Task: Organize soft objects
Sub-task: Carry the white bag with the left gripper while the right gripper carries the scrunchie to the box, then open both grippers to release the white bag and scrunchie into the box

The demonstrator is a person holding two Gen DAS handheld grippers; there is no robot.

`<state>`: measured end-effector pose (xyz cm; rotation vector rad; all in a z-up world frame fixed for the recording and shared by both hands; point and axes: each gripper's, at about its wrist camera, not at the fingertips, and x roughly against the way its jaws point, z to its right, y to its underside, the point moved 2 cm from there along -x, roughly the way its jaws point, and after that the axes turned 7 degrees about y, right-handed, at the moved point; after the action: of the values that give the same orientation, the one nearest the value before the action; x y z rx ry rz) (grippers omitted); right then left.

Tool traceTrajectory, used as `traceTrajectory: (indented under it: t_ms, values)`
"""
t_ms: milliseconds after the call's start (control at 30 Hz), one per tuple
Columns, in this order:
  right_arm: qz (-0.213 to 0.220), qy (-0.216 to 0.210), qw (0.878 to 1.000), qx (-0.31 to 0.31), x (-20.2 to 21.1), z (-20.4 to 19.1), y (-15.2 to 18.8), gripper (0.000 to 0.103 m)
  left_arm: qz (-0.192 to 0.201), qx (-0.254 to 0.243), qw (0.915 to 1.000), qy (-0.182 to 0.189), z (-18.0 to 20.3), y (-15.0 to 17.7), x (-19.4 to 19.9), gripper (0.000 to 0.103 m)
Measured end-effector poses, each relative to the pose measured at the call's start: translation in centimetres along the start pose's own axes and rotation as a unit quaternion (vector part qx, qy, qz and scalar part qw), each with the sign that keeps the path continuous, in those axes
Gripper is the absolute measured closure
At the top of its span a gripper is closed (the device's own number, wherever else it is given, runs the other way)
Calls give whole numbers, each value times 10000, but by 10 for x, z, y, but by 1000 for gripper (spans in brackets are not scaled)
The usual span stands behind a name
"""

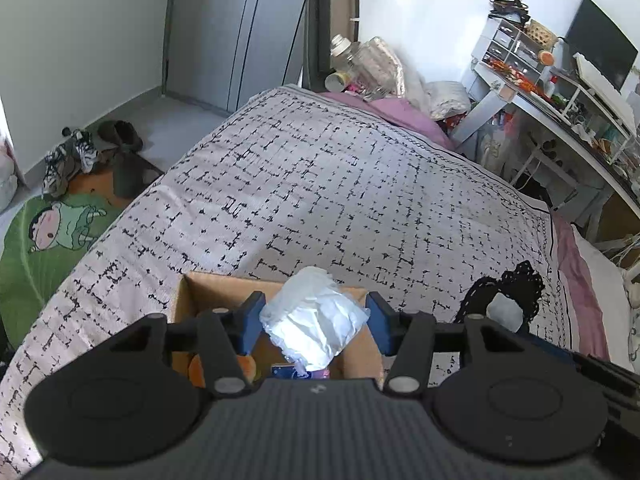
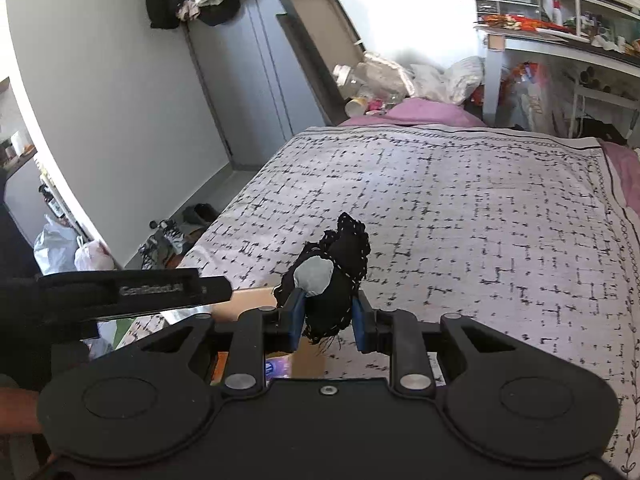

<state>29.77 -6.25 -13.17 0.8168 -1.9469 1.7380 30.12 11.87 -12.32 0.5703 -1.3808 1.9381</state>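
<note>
Left gripper: your blue pads stand spread apart; the plastic-wrapped white bundle sits between them. The left pad touches its side; a narrow gap shows at the right pad. You cannot tell from this view whether the bundle is truly pinched.

White bundle: crumpled and glossy, it is poised over the open top of the cardboard box.

Cardboard box: it rests on the bed cover near the closest edge. Inside it you see an orange item at the left and a blue-and-purple packet under the bundle.

Right gripper: your fingers are closed on the black cloth toy, one pad on each side of its lower part.

Black cloth toy: held upright above the bed cover, with white stitching along its edges and a grey round patch facing the camera. In the left wrist view it appears at the right, beside the box.

Bed cover: white with a black broken-grid pattern, lying over a pink sheet.

Floor, left of the bed: shoes and a green cartoon rug.

Far side: a cluttered desk with a dark screen.
</note>
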Motion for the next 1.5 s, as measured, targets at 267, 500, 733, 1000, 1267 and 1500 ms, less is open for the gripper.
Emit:
traceTrajectory:
  t_ms: [267,500,733,1000,1267,1500]
  values:
    - [-83,-202,9997,83,-11,-30,1,78,-146,327,9993,-72,-24,-4,0,38]
    - [-131,-325,9992,186,-20,-55,5,77,-130,522,9983,-243,-49,-4,12,38]
    - [-132,-322,9992,193,-26,-65,2,51,-103,588,9975,-386,-62,-4,23,37]
    - [-69,-168,9998,67,-12,-41,6,32,-75,555,9975,-431,-63,-5,37,37]
    - [-144,-178,9997,56,18,-9,9,22,-89,479,9976,-489,-45,-1,56,21]
    - [-82,-238,9997,-32,48,12,7,9,-29,494,9973,-541,-27,6,79,15]
